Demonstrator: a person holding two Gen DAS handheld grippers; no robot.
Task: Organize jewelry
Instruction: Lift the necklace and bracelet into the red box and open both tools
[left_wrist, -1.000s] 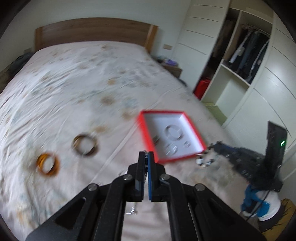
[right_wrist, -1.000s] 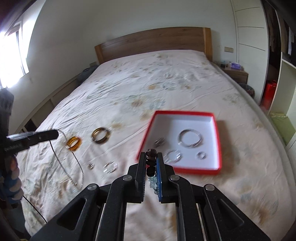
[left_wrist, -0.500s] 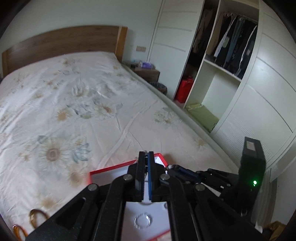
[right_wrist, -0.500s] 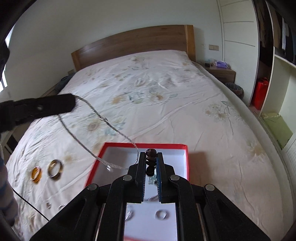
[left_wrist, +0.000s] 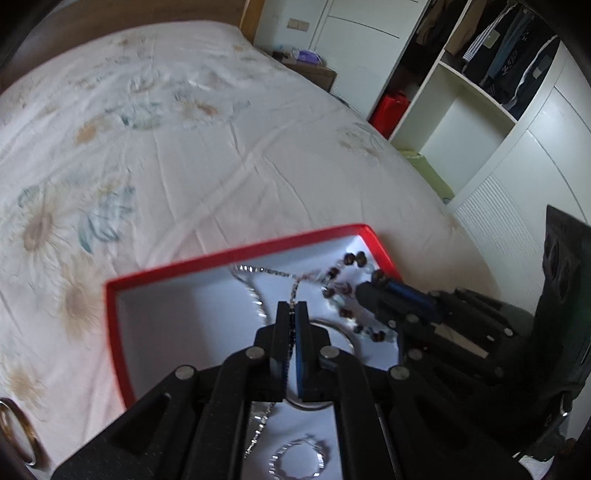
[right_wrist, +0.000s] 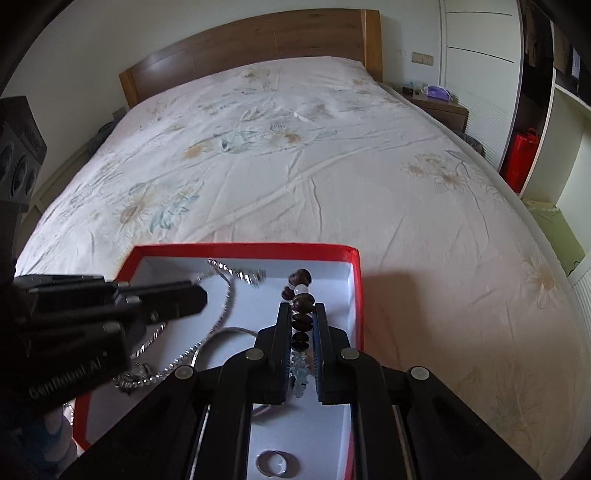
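Left hand-held gripper (left_wrist: 292, 308) clamps a silver chain necklace (left_wrist: 255, 288); right hand-held gripper (right_wrist: 301, 314) grips a beaded bracelet (right_wrist: 301, 295); both over the red-rimmed box (right_wrist: 243, 250) near the bed's (right_wrist: 295, 166) foot edge, crowding each other; a silver ring (right_wrist: 272, 462) lies inside.

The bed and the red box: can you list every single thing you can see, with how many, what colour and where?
bed: one, flowered white sheet, wooden headboard.
box: one, red rim, white inside, on the bed.
silver chain: one, draped into the box.
bead bracelet: one, dark brown and clear beads, over the box.
silver bangles: at least two, one being this ring, in the box.
gold bangle: one, on the sheet left of the box.
wardrobe: white, beside the bed.
left gripper: black, shut on the chain.
right gripper: black, shut on the bracelet.
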